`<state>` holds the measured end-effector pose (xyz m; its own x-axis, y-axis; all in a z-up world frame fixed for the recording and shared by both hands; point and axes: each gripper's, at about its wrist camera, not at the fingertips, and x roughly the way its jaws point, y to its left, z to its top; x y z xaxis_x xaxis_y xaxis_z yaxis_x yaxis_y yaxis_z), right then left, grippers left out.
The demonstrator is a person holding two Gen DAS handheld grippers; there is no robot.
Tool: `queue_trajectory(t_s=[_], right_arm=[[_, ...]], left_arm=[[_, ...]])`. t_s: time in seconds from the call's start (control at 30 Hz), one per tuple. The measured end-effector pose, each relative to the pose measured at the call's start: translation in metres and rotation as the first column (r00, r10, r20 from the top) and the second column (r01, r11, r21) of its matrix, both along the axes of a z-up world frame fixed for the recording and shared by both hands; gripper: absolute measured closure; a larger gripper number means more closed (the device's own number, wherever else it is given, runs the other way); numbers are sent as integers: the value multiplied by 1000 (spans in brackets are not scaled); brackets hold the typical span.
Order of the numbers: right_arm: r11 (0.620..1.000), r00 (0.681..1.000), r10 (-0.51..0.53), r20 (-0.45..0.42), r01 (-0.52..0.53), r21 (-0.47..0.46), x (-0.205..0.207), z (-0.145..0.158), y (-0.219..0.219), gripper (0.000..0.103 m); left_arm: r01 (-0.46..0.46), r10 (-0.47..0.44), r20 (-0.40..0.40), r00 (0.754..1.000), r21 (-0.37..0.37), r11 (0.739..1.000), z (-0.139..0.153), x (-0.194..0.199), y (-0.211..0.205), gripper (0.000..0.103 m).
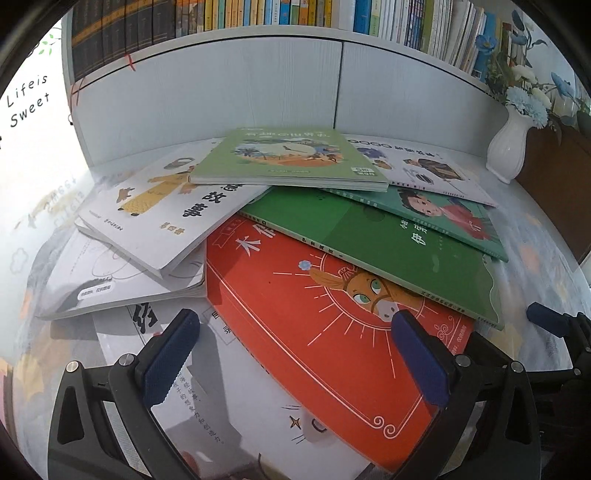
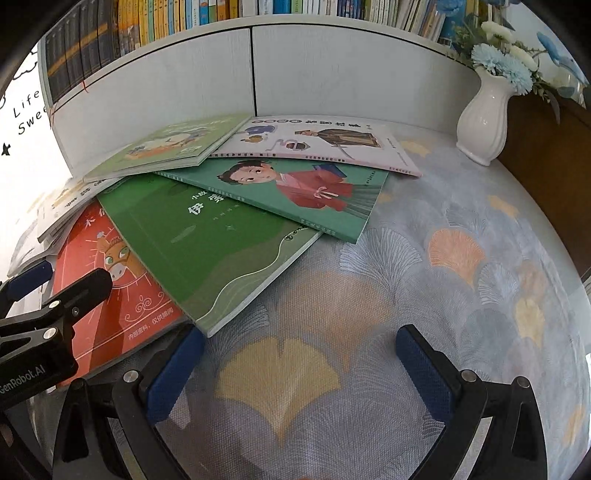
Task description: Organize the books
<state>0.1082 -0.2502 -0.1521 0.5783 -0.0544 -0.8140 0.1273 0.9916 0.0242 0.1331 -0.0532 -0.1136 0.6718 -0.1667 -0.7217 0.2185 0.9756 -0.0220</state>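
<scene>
A loose heap of thin picture books sprawls across the bench, fanned out from about nine to one o'clock of the right wrist view, below a filled bookshelf. The left gripper hovers over the red book, its jaws spread wide and pinching nothing; the right gripper hangs over bare patterned cloth at six o'clock, jaws likewise spread and empty. The green book lies across the red one, its free corner jutting toward the right gripper. These look light and glossy, so probably slippery and floppy when lifted by one edge; a hold near the spine or a projecting corner seems safest. The white vase at two o'clock stands well apart from the pile, yet looks fragile and tippable.
</scene>
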Motion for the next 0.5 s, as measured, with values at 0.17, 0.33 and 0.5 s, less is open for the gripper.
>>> queue_trajectory(t_s=[0.17, 0.33, 0.5], right_arm=[[1000, 1000, -3, 3, 3, 7, -1, 1, 0, 0], [1000, 1000, -7, 7, 7, -4, 1, 1, 1, 0], [991, 998, -55, 40, 60, -119, 4, 10, 5, 19]], left_arm=[[1, -1, -1, 1000, -3, 1000, -1, 1, 1, 0], [2, -2, -2, 1000, -5, 1000, -2, 2, 0, 0], [2, -2, -2, 1000, -7, 1000, -1, 1, 1, 0]])
